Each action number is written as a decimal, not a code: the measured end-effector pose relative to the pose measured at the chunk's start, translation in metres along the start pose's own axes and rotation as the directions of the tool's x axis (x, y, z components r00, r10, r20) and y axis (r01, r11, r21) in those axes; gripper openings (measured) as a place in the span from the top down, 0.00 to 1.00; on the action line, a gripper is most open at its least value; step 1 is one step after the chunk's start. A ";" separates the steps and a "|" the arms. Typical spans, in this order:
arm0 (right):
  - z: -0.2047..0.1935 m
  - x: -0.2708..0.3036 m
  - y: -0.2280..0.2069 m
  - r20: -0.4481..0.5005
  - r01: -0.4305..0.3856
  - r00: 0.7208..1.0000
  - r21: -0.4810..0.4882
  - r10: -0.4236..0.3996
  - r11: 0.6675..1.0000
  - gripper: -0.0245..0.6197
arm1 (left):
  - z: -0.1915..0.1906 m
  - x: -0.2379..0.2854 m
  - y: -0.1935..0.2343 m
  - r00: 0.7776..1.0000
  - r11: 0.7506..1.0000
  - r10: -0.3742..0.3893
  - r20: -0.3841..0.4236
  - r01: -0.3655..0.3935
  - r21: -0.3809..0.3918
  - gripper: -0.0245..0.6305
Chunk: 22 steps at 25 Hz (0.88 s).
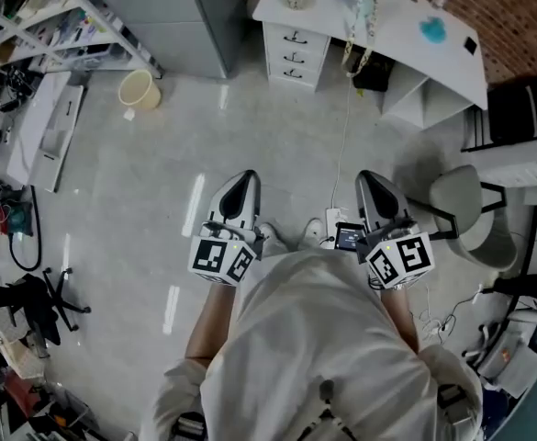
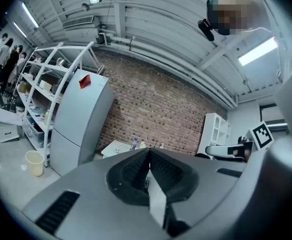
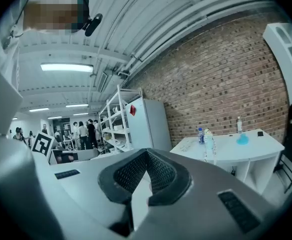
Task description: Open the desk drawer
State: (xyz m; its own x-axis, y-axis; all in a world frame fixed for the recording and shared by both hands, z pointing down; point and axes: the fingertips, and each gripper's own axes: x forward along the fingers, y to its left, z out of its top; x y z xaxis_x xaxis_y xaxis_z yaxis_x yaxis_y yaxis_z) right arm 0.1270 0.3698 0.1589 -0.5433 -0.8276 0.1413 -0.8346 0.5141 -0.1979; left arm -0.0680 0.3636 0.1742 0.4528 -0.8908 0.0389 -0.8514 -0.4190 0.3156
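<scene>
Plainly, both tools are clenched on nothing. The left gripper (image 1: 244, 180) has its jaws pressed together with no thing between them, and so has the right gripper (image 1: 371, 180). They are held side by side in front of the person's waist, pointing across the bare floor (image 1: 277, 145) toward the desk (image 1: 392, 39).

The desk is white and stands well apart from both grippers, against the brick wall at the far side of the room. Its drawers (image 1: 286, 56) form a stack at its left end, all shut, each with a dark handle.

I judge the task hardly begun: this is the approach, before any reach. The next move calls for walking up to the desk, parting the jaws of one gripper, bringing them around a handle, closing on it and drawing straight back. Which drawer is meant I cannot tell from the task alone.

By count:
- two grippers
- one desk
- three drawers, one handle on each
- two bottles (image 3: 200, 135) on the desktop, beside a blue object and a pale hanging one
- one chair (image 1: 465, 211) to the right of the right gripper
- one bucket (image 1: 139, 90) on the floor near the fridge (image 1: 181, 16)
</scene>
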 end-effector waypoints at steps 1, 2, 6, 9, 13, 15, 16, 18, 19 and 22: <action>0.000 0.000 0.002 -0.002 0.002 1.000 -0.003 -0.002 1.000 0.92 | 0.001 -0.002 0.002 1.000 1.000 0.001 0.002 -0.001 0.002 0.95; 0.000 -0.001 0.004 -0.003 0.005 1.000 -0.004 -0.005 1.000 0.92 | 0.002 -0.004 0.003 1.000 1.000 0.000 0.006 0.000 0.005 0.95; 0.003 -0.001 0.011 0.003 0.007 1.000 -0.009 -0.007 1.000 0.92 | 0.006 -0.008 -0.001 0.999 1.000 -0.022 0.025 0.022 0.016 0.95; 0.004 0.000 0.021 0.013 -0.002 1.000 -0.017 0.002 1.000 0.92 | 0.009 -0.012 -0.004 0.999 0.999 -0.039 0.032 0.038 0.026 0.95; 0.002 0.005 0.034 0.016 -0.005 1.000 -0.011 0.006 1.000 0.92 | 0.016 -0.024 0.003 0.999 0.999 -0.035 0.033 0.034 0.034 0.95; 0.002 0.006 0.041 0.026 0.001 1.000 -0.005 0.000 1.000 0.92 | 0.019 -0.033 0.011 0.999 0.999 -0.031 0.032 0.030 0.032 0.95; 0.002 0.007 0.045 0.038 0.004 0.999 0.001 -0.004 1.000 0.92 | 0.019 -0.038 0.016 0.999 0.999 -0.031 0.031 0.030 0.030 0.95; 0.003 0.007 0.053 0.064 0.013 0.998 0.013 -0.014 1.000 0.92 | 0.019 -0.045 0.026 0.999 0.999 -0.035 0.026 0.034 0.033 0.95; 0.003 0.006 0.056 0.073 0.020 0.997 0.019 -0.021 1.000 0.92 | 0.019 -0.048 0.030 0.999 0.999 -0.038 0.023 0.037 0.037 0.95; -0.005 0.004 0.065 0.066 0.041 0.997 0.033 -0.043 0.999 0.92 | 0.021 -0.056 0.039 0.999 0.998 -0.042 0.021 0.042 0.040 0.95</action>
State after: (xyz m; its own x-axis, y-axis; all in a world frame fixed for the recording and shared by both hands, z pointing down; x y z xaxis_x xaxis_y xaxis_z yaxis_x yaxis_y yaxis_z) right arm 0.0705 0.4009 0.1514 -0.4994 -0.8621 0.0854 -0.8528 0.4719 -0.2236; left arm -0.1320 0.3937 0.1639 0.4830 -0.8756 0.0060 -0.8418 -0.4624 0.2784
